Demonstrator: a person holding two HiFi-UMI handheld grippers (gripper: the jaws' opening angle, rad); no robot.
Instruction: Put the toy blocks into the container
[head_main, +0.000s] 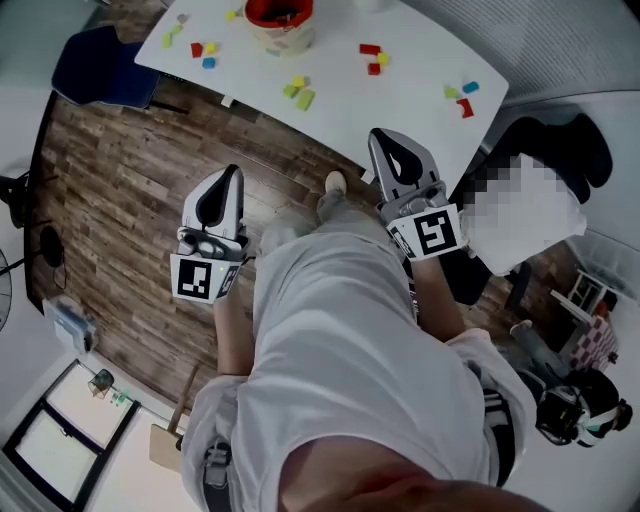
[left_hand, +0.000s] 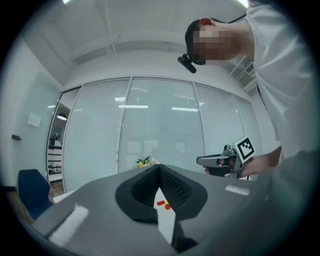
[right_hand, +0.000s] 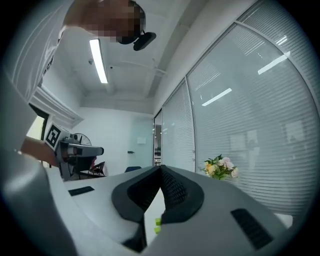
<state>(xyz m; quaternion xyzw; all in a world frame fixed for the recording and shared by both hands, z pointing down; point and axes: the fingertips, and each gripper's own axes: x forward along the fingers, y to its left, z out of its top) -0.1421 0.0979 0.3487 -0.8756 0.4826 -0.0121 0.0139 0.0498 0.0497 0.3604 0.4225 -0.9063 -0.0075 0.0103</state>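
The white table (head_main: 420, 45) lies ahead of me at the top of the head view. On it stands the container (head_main: 279, 22), a cream bowl with a red inside. Toy blocks lie scattered around it: a red, yellow and blue group (head_main: 204, 52), a green and yellow pair (head_main: 298, 92), a red and yellow pair (head_main: 373, 58), and a green, blue and red group (head_main: 462, 97). My left gripper (head_main: 231, 176) and right gripper (head_main: 383, 140) hang over the floor, short of the table. Both are shut and hold nothing. Red blocks (left_hand: 161, 203) show below the left jaws, green ones (right_hand: 157, 223) below the right.
A blue chair (head_main: 101, 66) stands left of the table and a dark chair (head_main: 560, 145) at its right. Wooden floor (head_main: 120, 200) lies under the grippers, with my shoe (head_main: 335, 183) by the table edge. Flowers (right_hand: 220, 167) sit near the glass wall.
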